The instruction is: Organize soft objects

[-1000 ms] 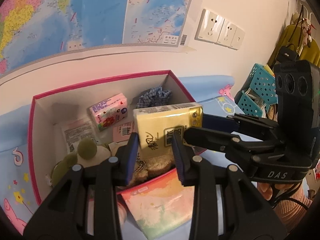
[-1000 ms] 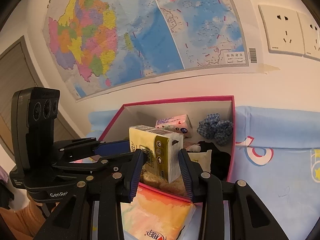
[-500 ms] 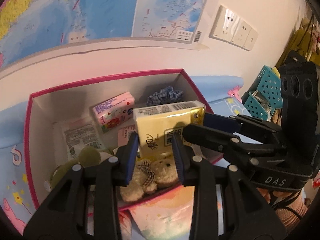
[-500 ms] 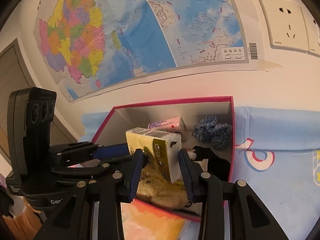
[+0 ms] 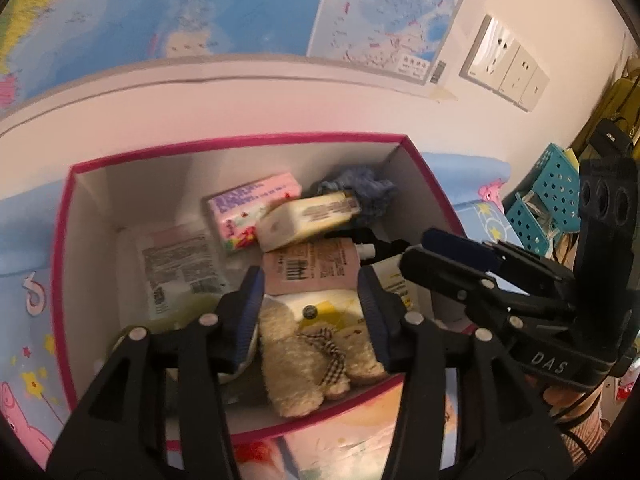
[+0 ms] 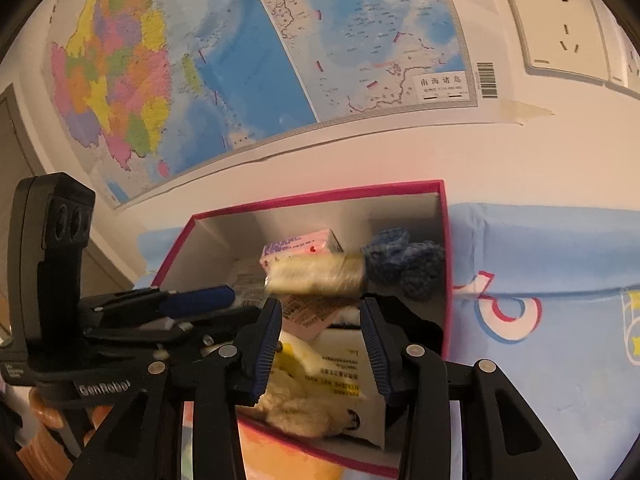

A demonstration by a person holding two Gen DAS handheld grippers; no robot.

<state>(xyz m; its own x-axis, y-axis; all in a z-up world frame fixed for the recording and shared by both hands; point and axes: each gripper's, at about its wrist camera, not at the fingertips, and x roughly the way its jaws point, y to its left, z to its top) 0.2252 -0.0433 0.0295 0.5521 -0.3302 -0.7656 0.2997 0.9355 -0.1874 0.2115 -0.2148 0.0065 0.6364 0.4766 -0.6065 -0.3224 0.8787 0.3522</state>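
My left gripper has just been opening and my right gripper has eased apart too; nothing sits between either pair now. The yellow plastic-wrapped tissue pack I pinched a second ago has left them and shows blurred in the pink-rimmed cardboard box, against the pink tissue packet and blue gingham scrunchie, above a cream teddy bear

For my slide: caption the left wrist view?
Yellow tissue pack lies released in the pink box; both tongs open.
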